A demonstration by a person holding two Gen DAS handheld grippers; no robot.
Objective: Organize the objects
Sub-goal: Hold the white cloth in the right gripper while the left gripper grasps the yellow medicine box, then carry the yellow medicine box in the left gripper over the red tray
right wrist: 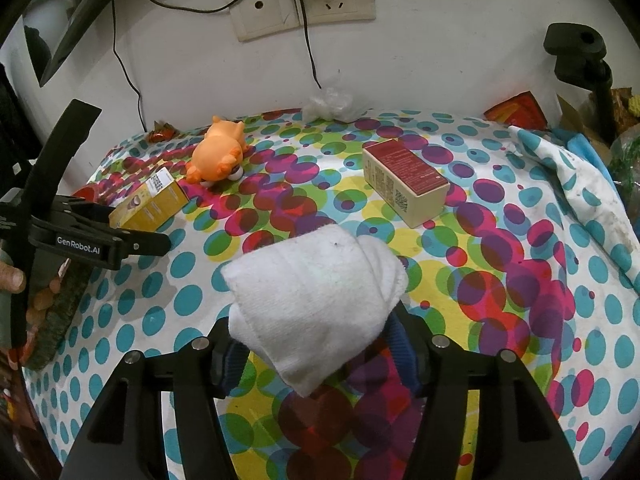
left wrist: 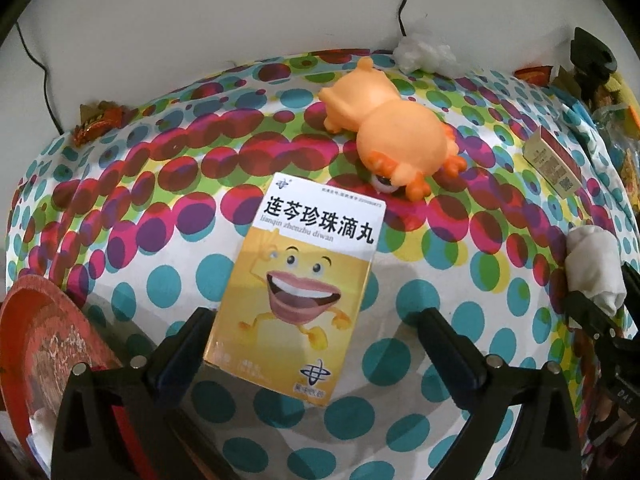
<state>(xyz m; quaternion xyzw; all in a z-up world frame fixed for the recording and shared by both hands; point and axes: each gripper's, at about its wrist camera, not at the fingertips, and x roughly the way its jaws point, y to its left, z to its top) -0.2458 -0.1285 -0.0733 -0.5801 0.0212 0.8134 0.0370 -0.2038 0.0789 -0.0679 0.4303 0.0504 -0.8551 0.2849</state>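
Note:
A yellow medicine box [left wrist: 296, 292] with a cartoon mouth lies flat on the spotted tablecloth [left wrist: 120, 208]. My left gripper [left wrist: 316, 314] stands open around its near end: the left finger is at the box's edge and the right finger is well apart. From the right wrist view the same box [right wrist: 154, 200] lies beside the left gripper's fingers [right wrist: 148, 242]. My right gripper [right wrist: 316, 324] is shut on a rolled white towel [right wrist: 316, 292], its blue pads pressing both sides, the roll held just above the cloth. The towel [left wrist: 594, 270] also shows at the left view's right edge.
An orange toy animal [left wrist: 392, 132] lies on its side beyond the yellow box. A red-and-cream box [right wrist: 408, 182] lies right of centre. A red plate [left wrist: 40, 344] sits at the near left edge. Crumpled white plastic [right wrist: 330, 102], wall sockets with cables and a black clamp stand [right wrist: 580, 56] line the back.

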